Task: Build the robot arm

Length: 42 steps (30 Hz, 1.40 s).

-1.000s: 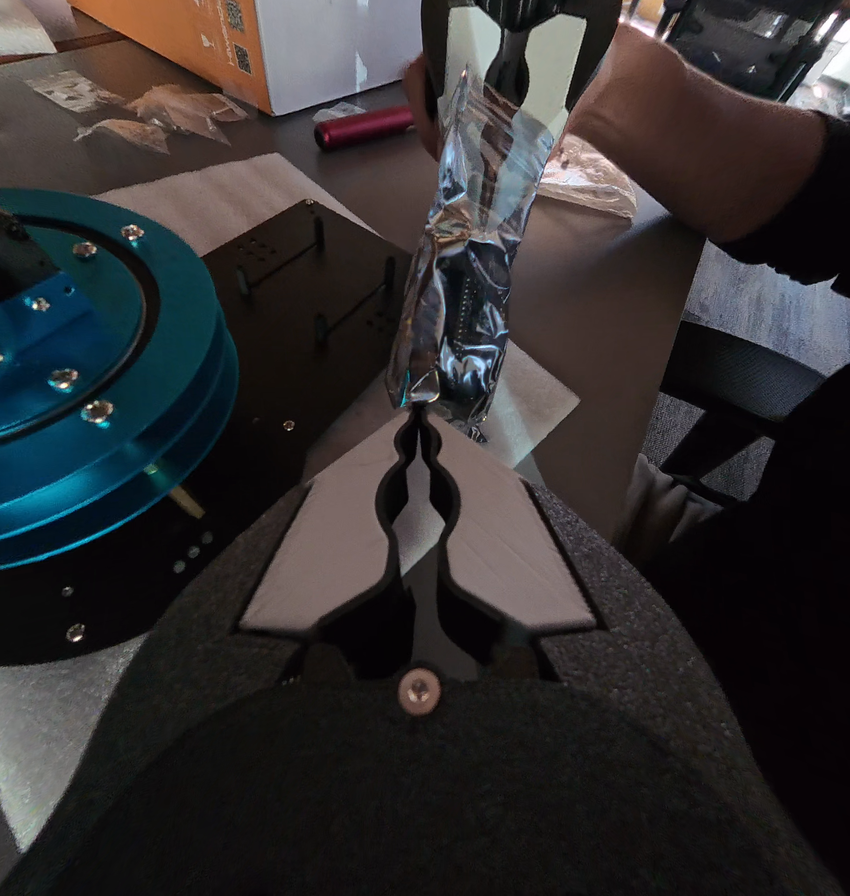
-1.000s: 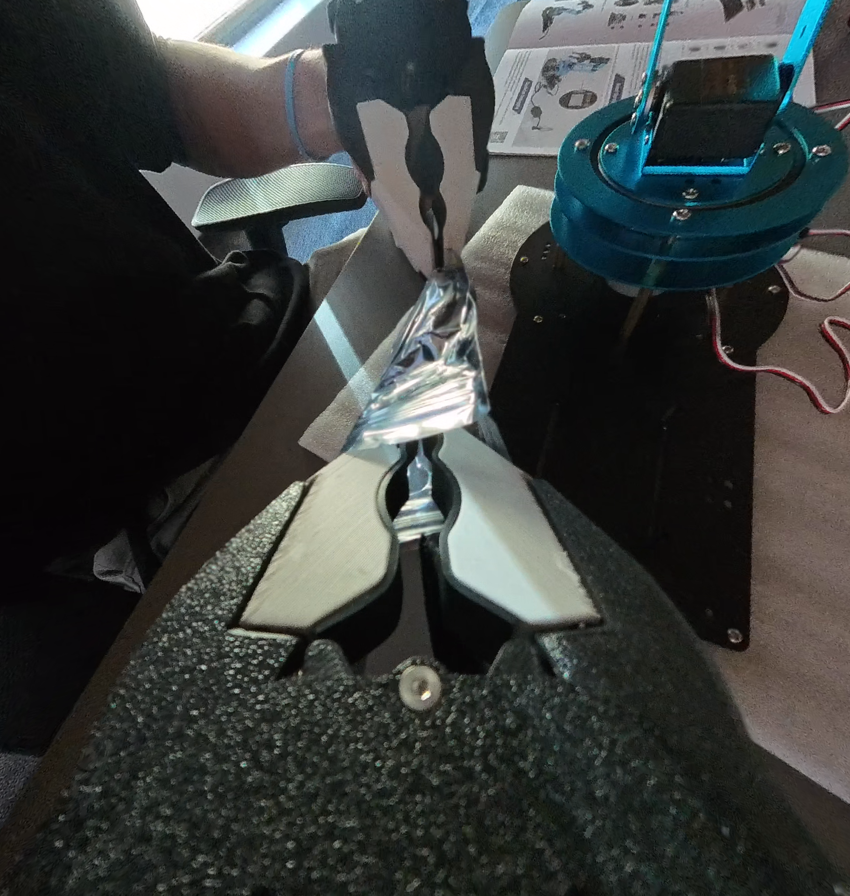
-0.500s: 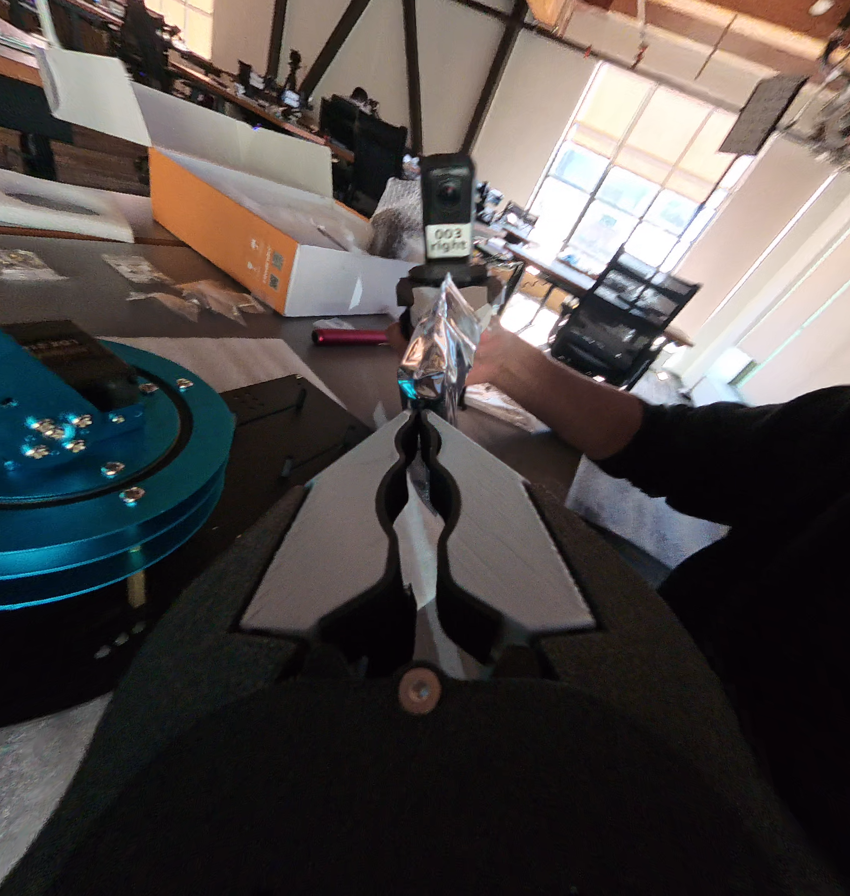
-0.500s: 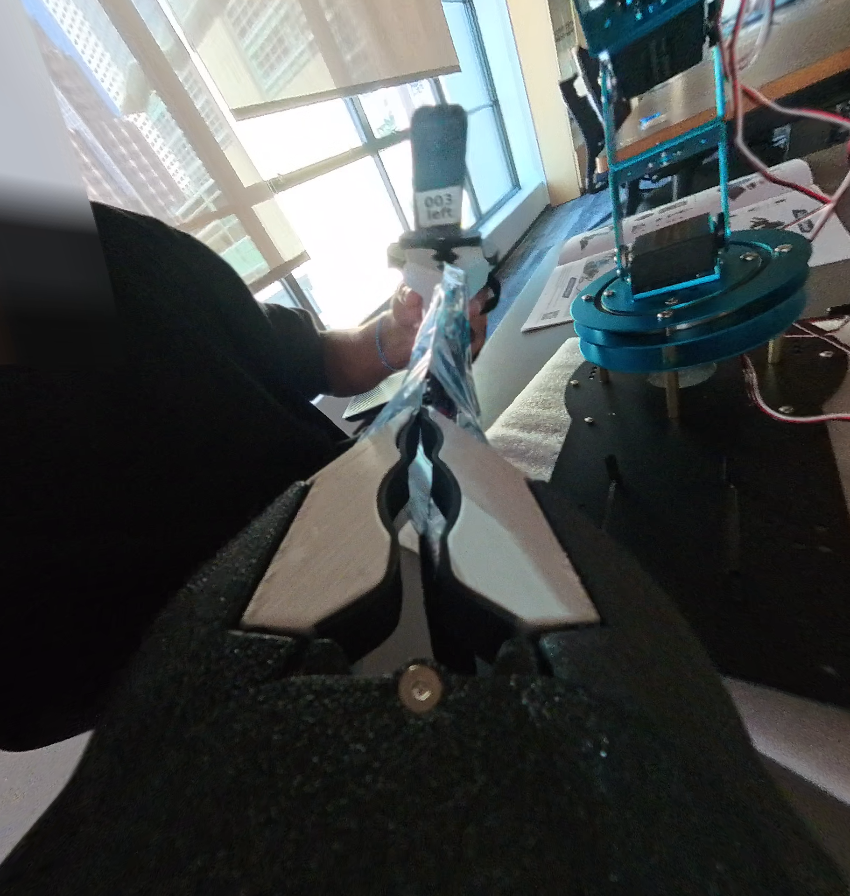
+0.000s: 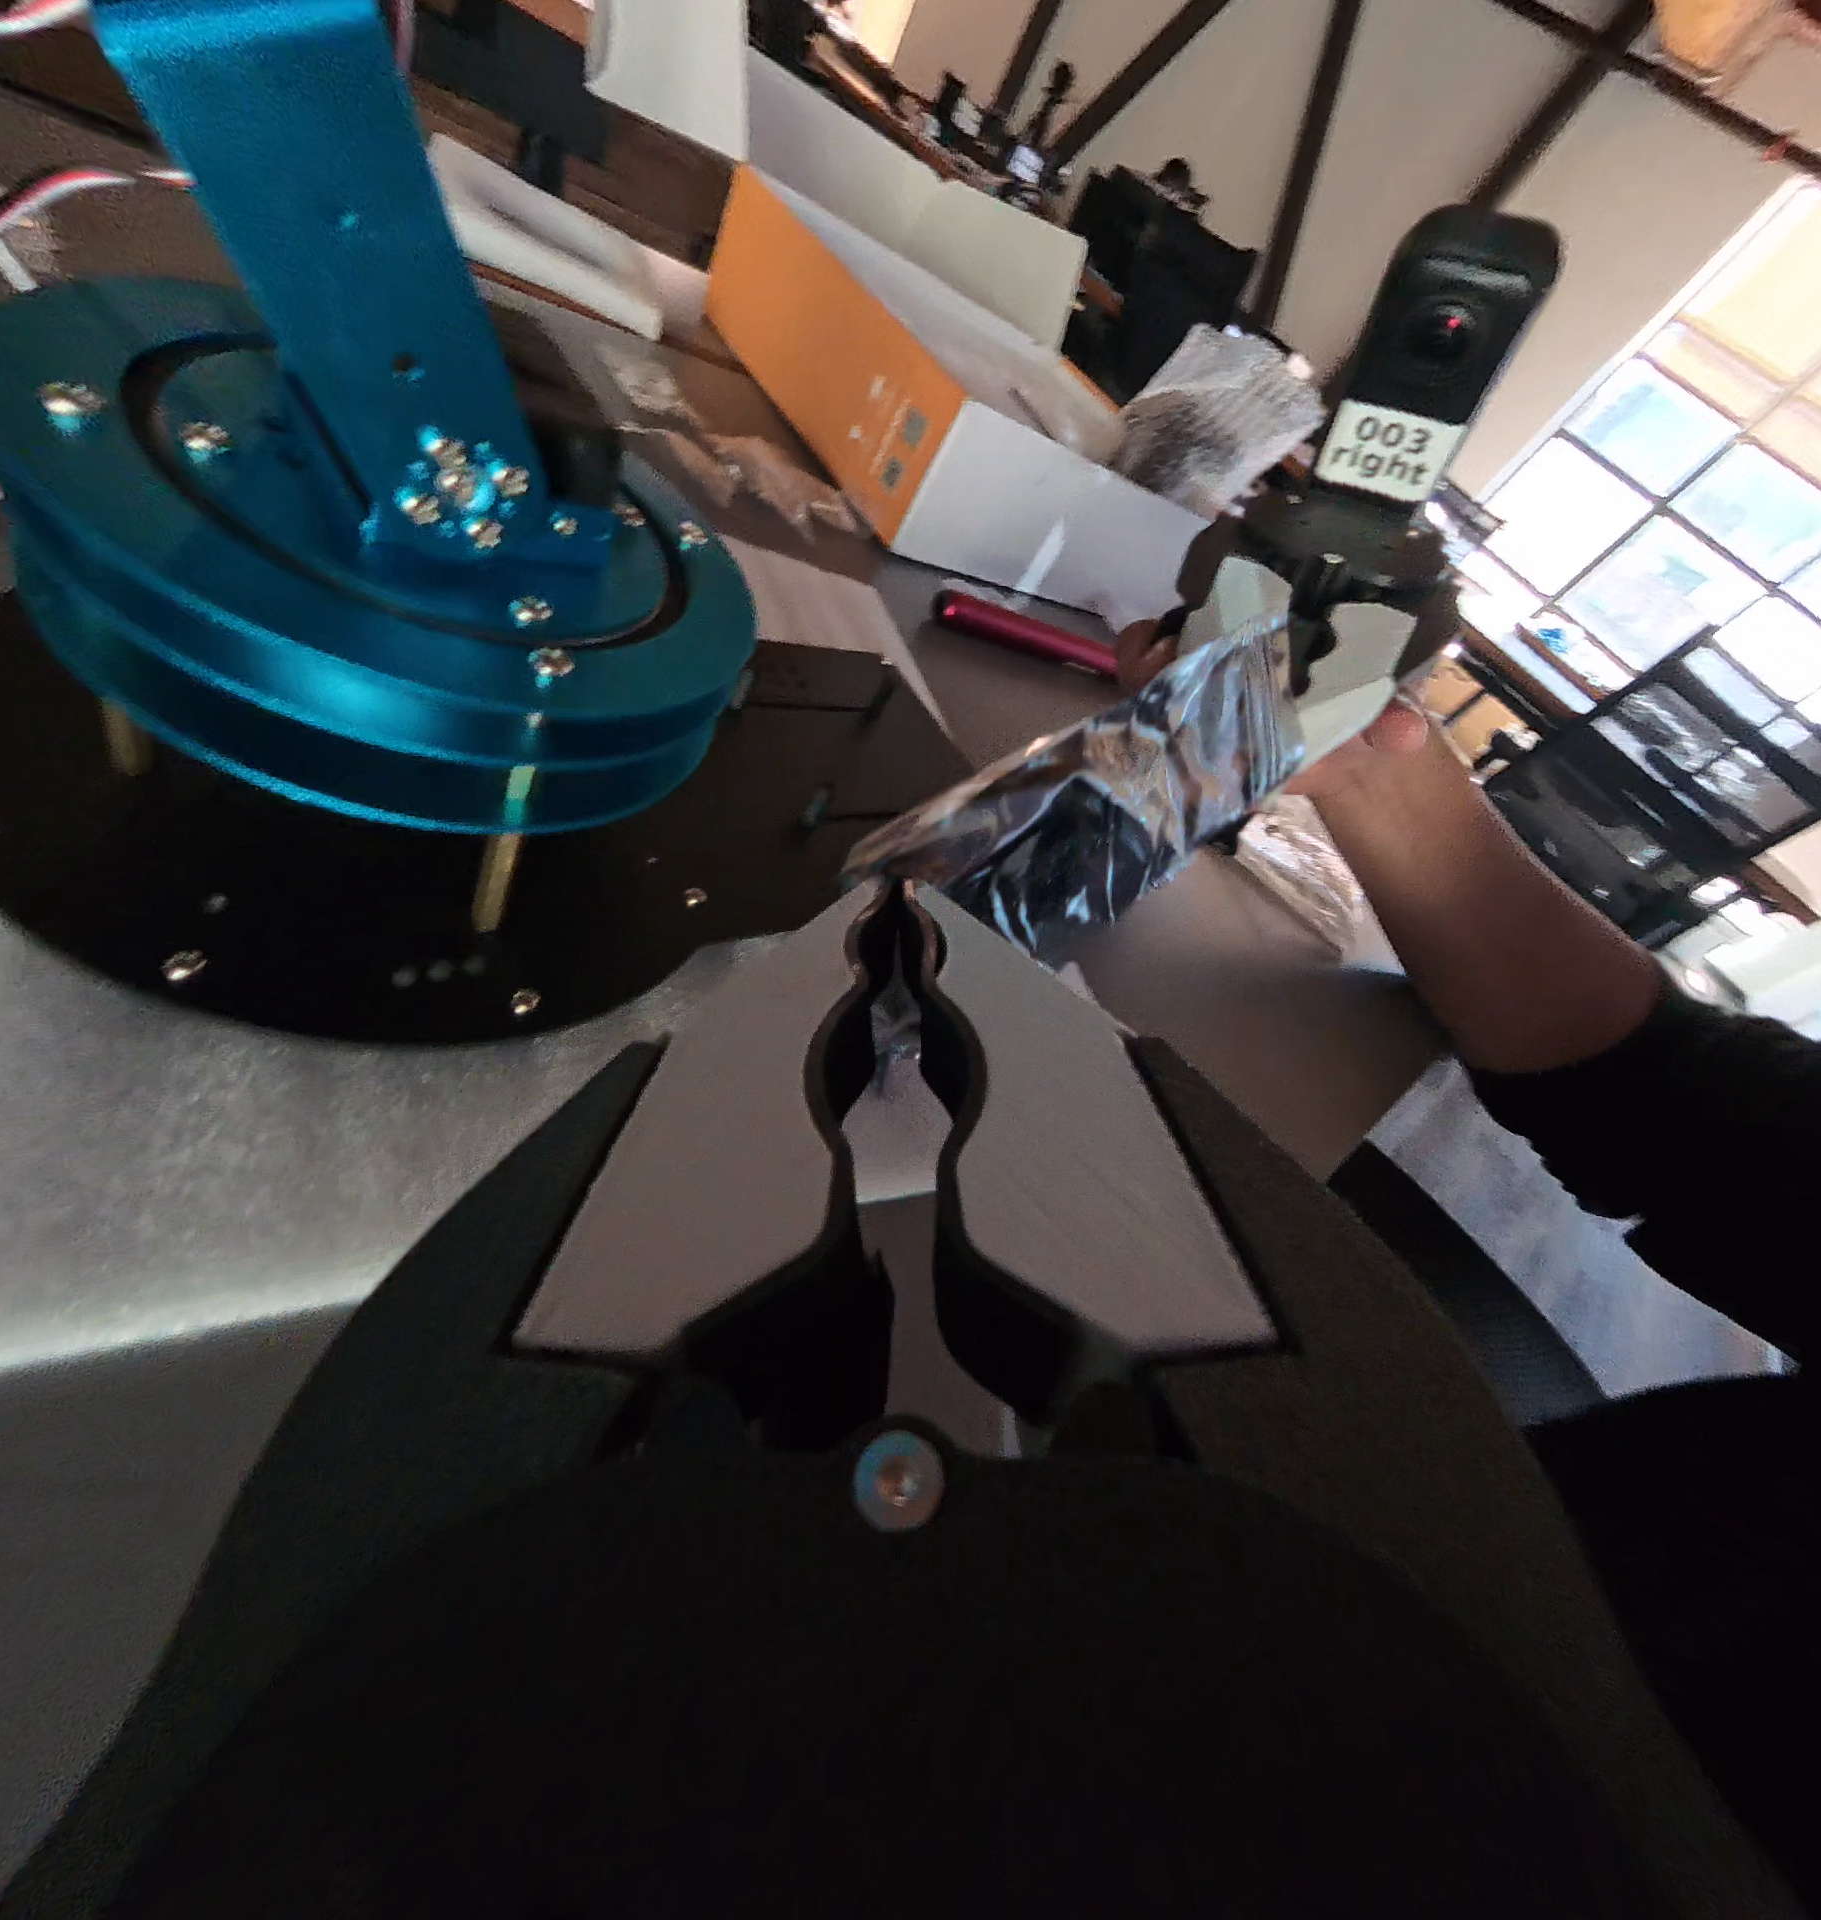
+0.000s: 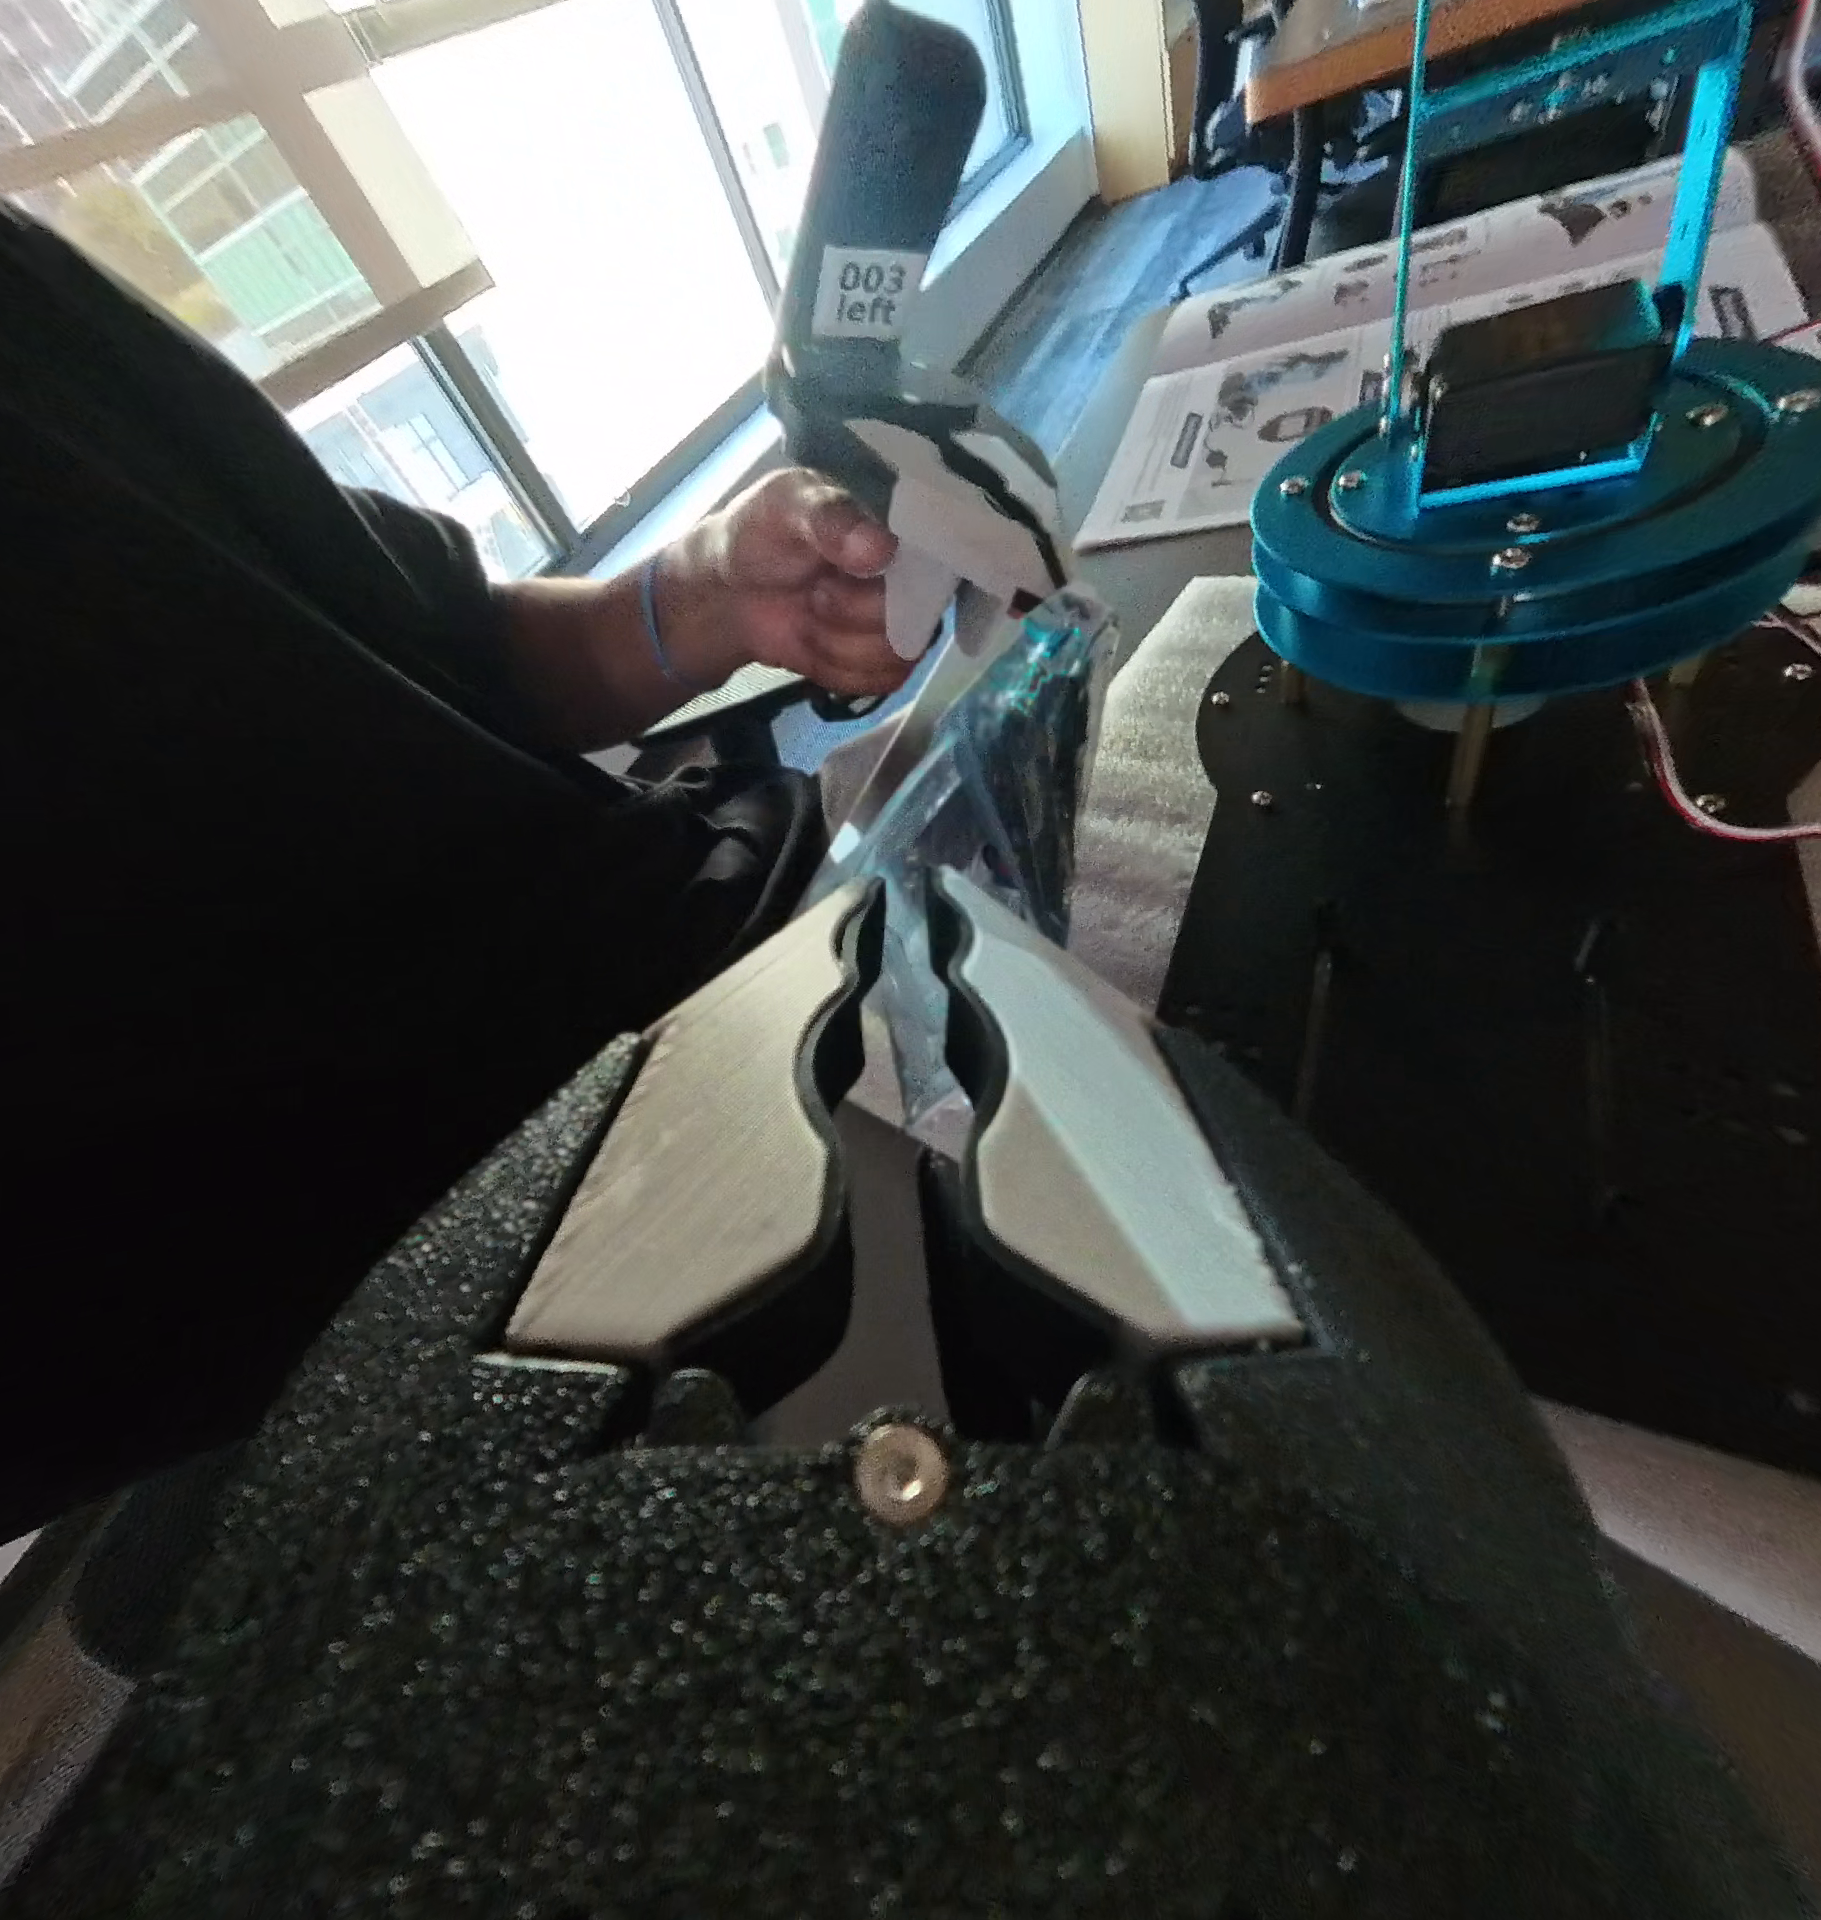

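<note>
Biggest thing first: one tabletop [image 5: 106, 1143], grey-brown, with one black base plate [image 5: 293, 935] lying on it off to the left of the left claw [image 5: 898, 902]. On that plate stands one blue round turntable [image 5: 366, 665], two stacked discs on brass standoffs, with one blue upright bracket [image 5: 314, 260] bolted on top. In the right wrist view the same turntable [image 6: 1550, 561] sits ahead and to the right of the right claw [image 6: 906, 894], with one dark servo block [image 6: 1540, 384] set in the bracket.

One orange and white open box [image 5: 885, 364] lies far ahead of the left claw, and one magenta cylinder [image 5: 1020, 634] lies just in front of the box. One printed instruction sheet [image 6: 1249, 416] lies beyond the turntable in the right view.

Then there's one silvery anti-static bag [image 5: 1082, 821] with something dark inside, held up off the tabletop and stretched between the two claws. The left claw is pinched tight on one end of it, and the right claw is clamped on the other end, with the bag's edge [image 6: 921, 1039] running down between its fingers. Two claws total, and one hand on each.

Compared with half a second back, the left view has swung left and tilted, so the blue bracket now fills the top left, and the bag lies more sideways, running from the left claw up to the right. A second ago both views looked down at the tabletop. Both grips are unchanged.
</note>
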Available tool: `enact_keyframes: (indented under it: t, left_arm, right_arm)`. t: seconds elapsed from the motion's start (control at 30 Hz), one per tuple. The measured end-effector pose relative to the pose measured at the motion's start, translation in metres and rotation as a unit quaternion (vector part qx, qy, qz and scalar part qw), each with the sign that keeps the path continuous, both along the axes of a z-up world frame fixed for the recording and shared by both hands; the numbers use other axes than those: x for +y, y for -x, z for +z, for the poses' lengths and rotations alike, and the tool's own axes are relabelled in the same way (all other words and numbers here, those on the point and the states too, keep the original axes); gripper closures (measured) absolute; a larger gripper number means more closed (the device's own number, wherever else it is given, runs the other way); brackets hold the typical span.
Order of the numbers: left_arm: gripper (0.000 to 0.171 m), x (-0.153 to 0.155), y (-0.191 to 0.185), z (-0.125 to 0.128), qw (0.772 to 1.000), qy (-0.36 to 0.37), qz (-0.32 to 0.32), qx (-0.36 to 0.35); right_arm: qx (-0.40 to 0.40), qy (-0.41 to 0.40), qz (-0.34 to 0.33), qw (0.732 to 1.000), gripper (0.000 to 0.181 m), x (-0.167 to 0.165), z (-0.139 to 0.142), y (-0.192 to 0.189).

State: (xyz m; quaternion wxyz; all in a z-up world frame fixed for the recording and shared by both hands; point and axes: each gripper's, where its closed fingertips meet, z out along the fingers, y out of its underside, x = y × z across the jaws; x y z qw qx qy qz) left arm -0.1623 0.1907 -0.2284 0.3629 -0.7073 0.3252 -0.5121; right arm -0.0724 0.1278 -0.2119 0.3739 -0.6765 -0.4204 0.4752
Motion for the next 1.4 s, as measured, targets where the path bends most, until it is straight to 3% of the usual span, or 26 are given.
enact_keyframes:
  t: [0.07,0.17,0.27,0.3,0.33,0.4,0.47,0.6,0.73,0.93,1.0,1.07,1.17,1.27,1.4]
  left_arm:
    - [0.171,0.001,0.003,-0.005,1.000,-0.009,0.019,0.011]
    - [0.171,-0.003,0.001,-0.011,0.998,-0.040,0.024,0.047]
    - [0.171,-0.004,0.000,-0.016,0.985,-0.132,0.029,0.109]
    - [0.157,-0.008,-0.001,-0.016,0.979,-0.161,0.019,0.119]
    - [0.133,-0.014,-0.003,-0.017,0.974,-0.184,-0.001,0.132]
    - [0.122,-0.024,-0.002,-0.029,0.961,-0.209,-0.041,0.176]
    - [0.121,-0.034,-0.003,-0.042,0.958,-0.183,-0.080,0.204]
    - [0.129,-0.027,-0.014,-0.049,0.971,-0.108,-0.075,0.197]
    - [0.143,-0.015,-0.017,-0.066,0.950,-0.152,-0.060,0.265]
    - [0.143,-0.019,-0.009,-0.070,0.938,-0.175,-0.064,0.292]
    - [0.145,-0.022,-0.007,-0.073,0.940,-0.170,-0.068,0.288]
    - [0.149,-0.021,-0.009,-0.078,0.940,-0.171,-0.064,0.289]
    - [0.155,-0.022,-0.011,-0.077,0.937,-0.180,-0.062,0.292]
    - [0.158,-0.024,-0.010,-0.077,0.933,-0.192,-0.059,0.299]
    - [0.168,-0.032,-0.010,-0.064,0.945,-0.186,-0.061,0.262]
  right_arm:
    - [-0.015,0.013,0.012,1.000,0.165,-0.002,-0.008,-0.003]
    - [0.015,0.029,-0.003,0.999,0.165,0.005,-0.002,-0.005]
    - [0.015,0.037,-0.007,0.999,0.164,0.007,-0.004,-0.006]
    - [0.013,0.036,-0.011,0.999,0.164,0.009,-0.004,-0.008]
    - [0.014,0.038,-0.014,0.999,0.165,0.010,-0.004,-0.009]
    - [0.018,0.045,-0.023,0.999,0.165,0.013,-0.004,-0.011]
    - [0.023,0.063,-0.031,0.997,0.165,0.018,-0.006,-0.014]
    - [0.033,0.110,-0.041,0.993,0.166,0.025,-0.013,-0.024]
    - [0.019,0.143,-0.056,0.988,0.164,0.031,-0.028,-0.030]
    - [0.053,0.202,-0.014,0.978,0.162,0.021,-0.028,-0.032]
    - [0.078,0.227,0.026,0.970,0.135,0.008,-0.021,-0.030]
    - [0.060,0.244,0.063,0.966,0.127,-0.008,-0.025,-0.026]
    - [0.008,0.228,0.036,0.973,0.136,-0.003,-0.040,-0.014]
    - [-0.021,0.267,0.003,0.963,0.179,0.009,-0.049,-0.004]
    - [-0.031,0.273,-0.016,0.961,0.181,0.014,-0.058,-0.011]
